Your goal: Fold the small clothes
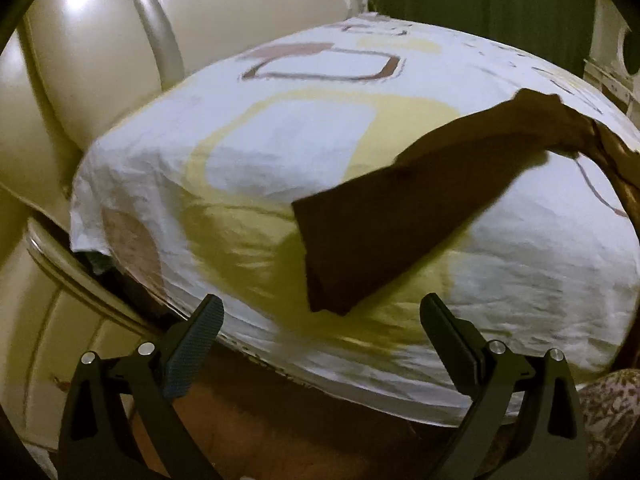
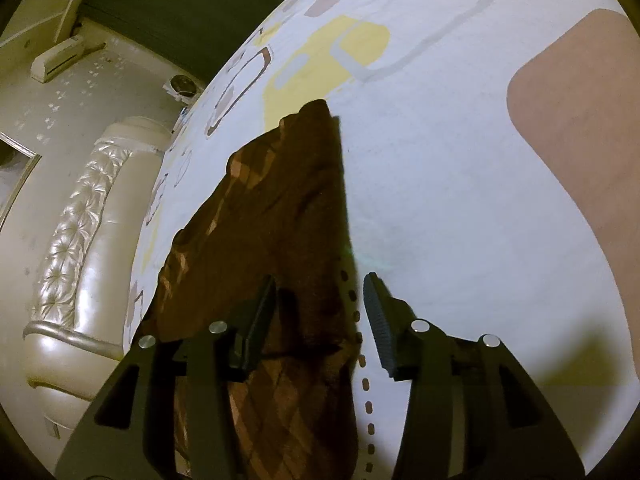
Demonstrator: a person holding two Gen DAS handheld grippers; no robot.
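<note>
Right wrist view: brown patterned garment [image 2: 276, 248] looks limp and light; right gripper [image 2: 320, 320] parted, pinch its edge; left gripper [image 1: 320, 344] wide apart, empty.

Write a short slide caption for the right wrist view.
Open right tongs above a brown garment on a patterned bedsheet.

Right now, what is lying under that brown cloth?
The brown cloth lies on a white bedsheet printed with yellow and tan shapes. Whatever part of the sheet's pattern sits directly beneath it is covered.
</note>
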